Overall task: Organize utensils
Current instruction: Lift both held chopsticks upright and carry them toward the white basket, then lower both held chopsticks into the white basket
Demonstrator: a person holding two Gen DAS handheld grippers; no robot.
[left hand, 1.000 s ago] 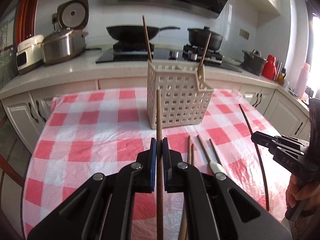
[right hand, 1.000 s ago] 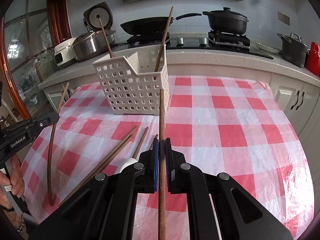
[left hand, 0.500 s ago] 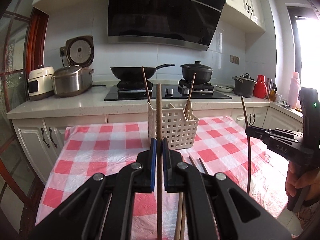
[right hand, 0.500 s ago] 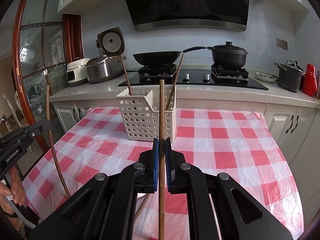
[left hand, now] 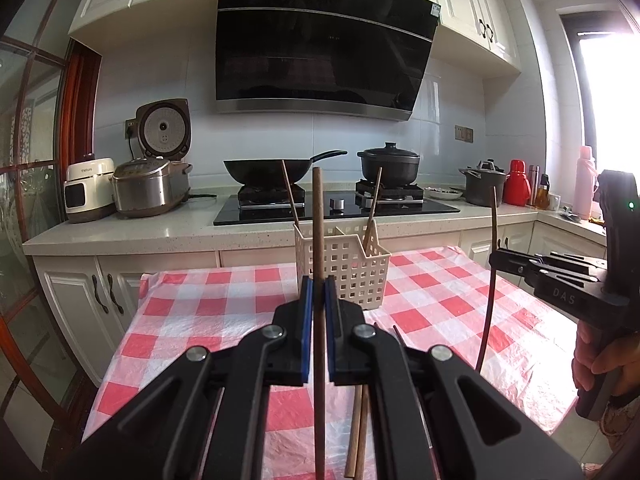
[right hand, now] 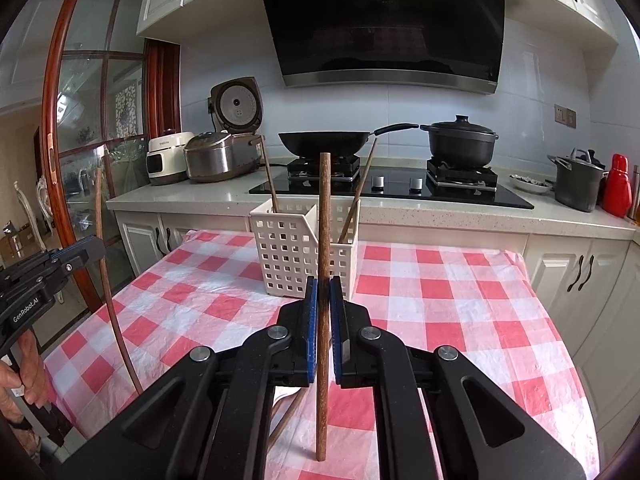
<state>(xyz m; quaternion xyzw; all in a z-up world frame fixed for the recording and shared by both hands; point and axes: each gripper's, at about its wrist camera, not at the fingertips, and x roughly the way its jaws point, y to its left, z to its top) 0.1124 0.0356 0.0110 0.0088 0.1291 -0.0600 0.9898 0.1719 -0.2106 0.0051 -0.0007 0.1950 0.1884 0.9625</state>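
My left gripper (left hand: pixel 318 280) is shut on a brown chopstick (left hand: pixel 317 216) that stands upright between its blue pads. My right gripper (right hand: pixel 324 282) is shut on a second brown chopstick (right hand: pixel 325 208), also upright and clear of the table. Both are held in front of the white lattice basket (left hand: pixel 356 268) (right hand: pixel 288 256), which holds two leaning chopsticks (left hand: pixel 290 196) (left hand: pixel 374 200). Each view shows the other gripper at its edge: the right gripper (left hand: pixel 495 259) with its stick (left hand: pixel 489 292), the left gripper (right hand: pixel 98 245) with its stick (right hand: pixel 107 276). Loose chopsticks (left hand: pixel 356 424) lie on the cloth below.
The table (right hand: pixel 460 292) wears a red-and-white checked cloth. Behind it runs a counter with a hob, a wok (left hand: pixel 260 170), a black pot (left hand: pixel 388 166), rice cookers (left hand: pixel 150 188) and a grey pot (left hand: pixel 482 186). A hand (left hand: pixel 608 364) grips the right handle.
Both grippers have risen and tipped upward with their chopsticks. The views now take in the range hood, and the basket looks smaller and farther off. The jaws have stayed shut.
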